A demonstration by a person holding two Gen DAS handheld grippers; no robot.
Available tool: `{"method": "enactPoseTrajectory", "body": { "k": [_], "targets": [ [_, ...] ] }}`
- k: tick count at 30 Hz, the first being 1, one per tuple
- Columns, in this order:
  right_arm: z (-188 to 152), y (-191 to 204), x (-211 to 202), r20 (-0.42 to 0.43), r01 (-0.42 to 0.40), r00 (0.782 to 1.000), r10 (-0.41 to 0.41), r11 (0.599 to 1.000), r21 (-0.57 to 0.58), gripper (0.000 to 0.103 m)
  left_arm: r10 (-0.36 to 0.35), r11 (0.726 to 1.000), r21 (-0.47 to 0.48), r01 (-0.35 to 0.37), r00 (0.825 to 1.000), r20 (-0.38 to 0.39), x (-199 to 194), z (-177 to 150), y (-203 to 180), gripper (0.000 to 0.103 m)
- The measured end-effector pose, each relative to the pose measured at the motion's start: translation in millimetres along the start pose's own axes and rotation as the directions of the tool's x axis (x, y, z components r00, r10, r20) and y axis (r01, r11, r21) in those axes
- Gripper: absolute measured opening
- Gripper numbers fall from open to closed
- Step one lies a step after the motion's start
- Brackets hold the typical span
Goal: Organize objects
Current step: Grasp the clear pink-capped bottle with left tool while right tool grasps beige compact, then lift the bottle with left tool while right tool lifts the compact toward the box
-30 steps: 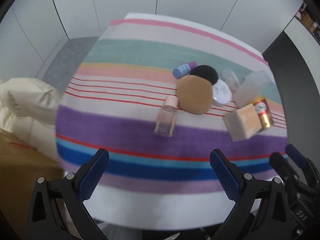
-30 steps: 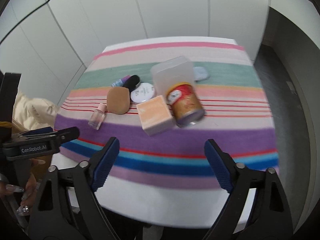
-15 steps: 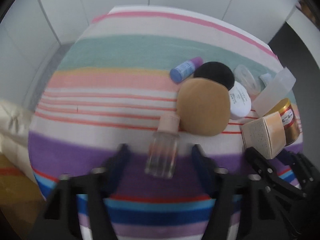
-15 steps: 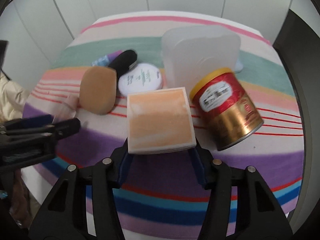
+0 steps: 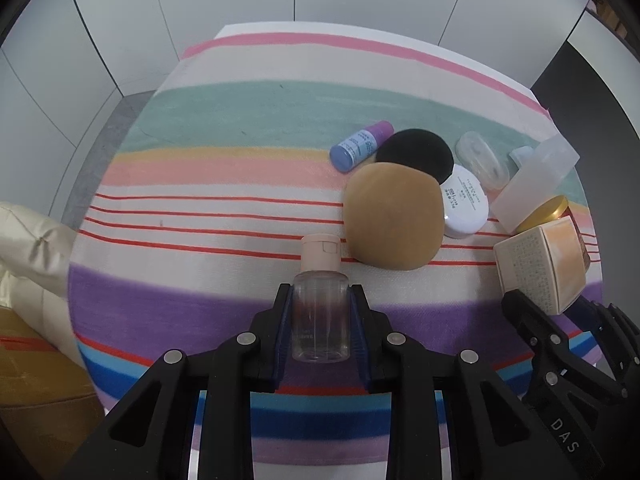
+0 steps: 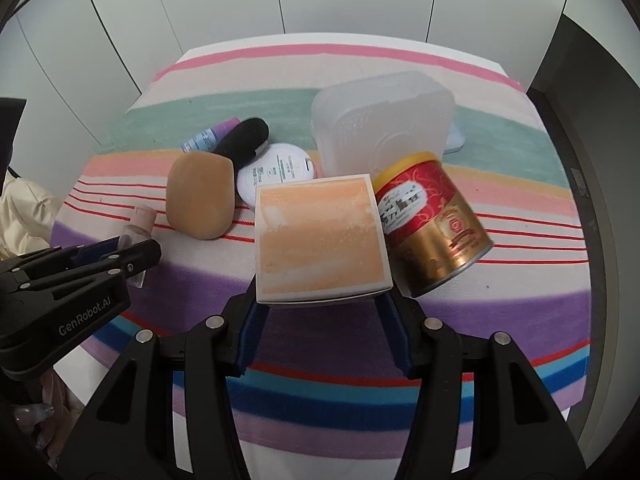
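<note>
A small clear bottle [image 5: 319, 320] with a pale pink cap lies on the striped cloth [image 5: 240, 128]. My left gripper [image 5: 320, 296] has it between its blue pads, and the jaws are closing, with the pads touching its sides. In the right wrist view my right gripper [image 6: 320, 300] is shut on the lower edge of an orange and white box [image 6: 320, 236]. The box leans against a red and gold tin [image 6: 432, 220]. The left gripper [image 6: 132, 256] shows at the left edge there, over the bottle [image 6: 138, 224].
Behind the bottle lie a tan sponge puff [image 5: 394, 216], a black puff [image 5: 416, 152], a white compact [image 5: 466, 204], a blue and purple tube [image 5: 360, 146] and a clear case [image 5: 482, 160]. A translucent tub [image 6: 380, 128] stands behind the box. A cream jacket [image 5: 28, 248] lies off the table's left.
Both grippers came down and forward from open. The left one closed around the clear bottle, and the right one closed on the orange box.
</note>
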State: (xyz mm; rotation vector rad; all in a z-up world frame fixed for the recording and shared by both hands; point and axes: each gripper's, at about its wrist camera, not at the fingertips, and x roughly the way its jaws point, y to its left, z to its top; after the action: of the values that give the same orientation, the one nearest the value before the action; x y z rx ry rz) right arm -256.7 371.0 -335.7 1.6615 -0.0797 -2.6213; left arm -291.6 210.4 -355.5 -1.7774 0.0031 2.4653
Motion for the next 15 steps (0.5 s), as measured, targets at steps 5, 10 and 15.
{"method": "enactPoseTrajectory", "body": {
  "k": [5, 10, 15],
  "targets": [
    [4, 1, -14, 0.013, 0.009, 1.0, -0.009, 1.0, 0.007, 0.054, -0.008, 1.0, -0.009, 0.008, 1.0, 0.015, -18, 1, 2, 0.028],
    [10, -2, -39, 0.043, 0.015, 0.999, -0.016, 1.0, 0.02, 0.054, 0.003, 1.0, -0.002, -0.003, 0.998, 0.055, -46, 5, 1, 0.028],
    [22, -5, -74, 0.088, 0.038, 0.995, -0.04, 0.999, 0.023, 0.054, -0.009, 1.0, -0.001, 0.01, 0.996, 0.094, -82, 15, -4, 0.028]
  ]
}}
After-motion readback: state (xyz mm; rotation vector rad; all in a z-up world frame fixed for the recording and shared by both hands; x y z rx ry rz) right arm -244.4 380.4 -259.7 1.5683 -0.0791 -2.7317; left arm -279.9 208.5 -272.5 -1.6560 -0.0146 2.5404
